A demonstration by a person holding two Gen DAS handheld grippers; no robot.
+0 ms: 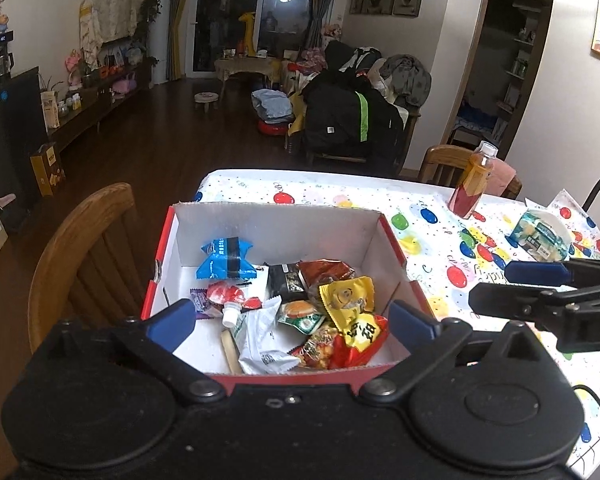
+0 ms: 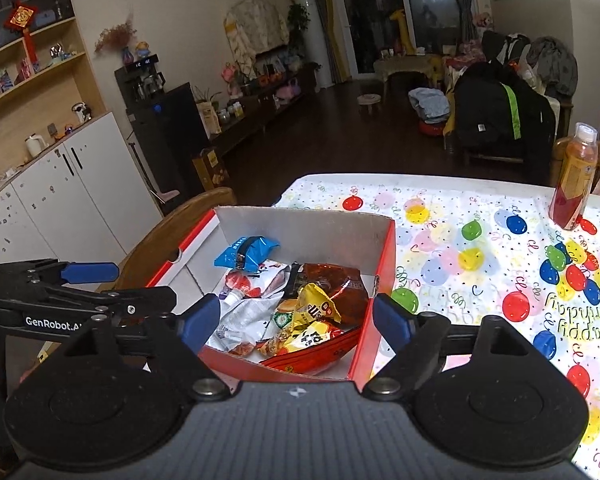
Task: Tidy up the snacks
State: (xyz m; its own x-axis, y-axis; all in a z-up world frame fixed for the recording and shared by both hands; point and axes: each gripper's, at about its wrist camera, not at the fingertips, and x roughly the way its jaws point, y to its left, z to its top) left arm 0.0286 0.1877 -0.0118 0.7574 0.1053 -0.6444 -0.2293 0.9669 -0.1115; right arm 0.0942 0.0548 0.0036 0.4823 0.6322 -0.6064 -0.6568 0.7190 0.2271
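Red-and-white cardboard box [image 1: 276, 224], open-topped, at the table's left edge and directly ahead of both grippers; it holds a loose heap of snacks. Blue packet [image 1: 225, 259] at 11 o'clock in the box, yellow packet [image 1: 346, 296] and brown packet [image 1: 326, 270] toward 3 o'clock, white wrapper [image 1: 260, 336] at 6 o'clock. Left gripper [image 1: 292, 320] hovers over the near rim, jaws spread wide and empty. Right gripper [image 2: 296, 316] likewise wide apart, holding nothing.

Outside the box: 1 pale blue-green packet [image 1: 540, 234] at 2 o'clock on the balloon-print tablecloth [image 1: 440, 216], probably a snack, though its print is unreadable. An orange drink bottle [image 1: 474, 180] stands at 1 o'clock.

Judged progress: nearly complete; that 1 packet, perhaps the bottle, remains.
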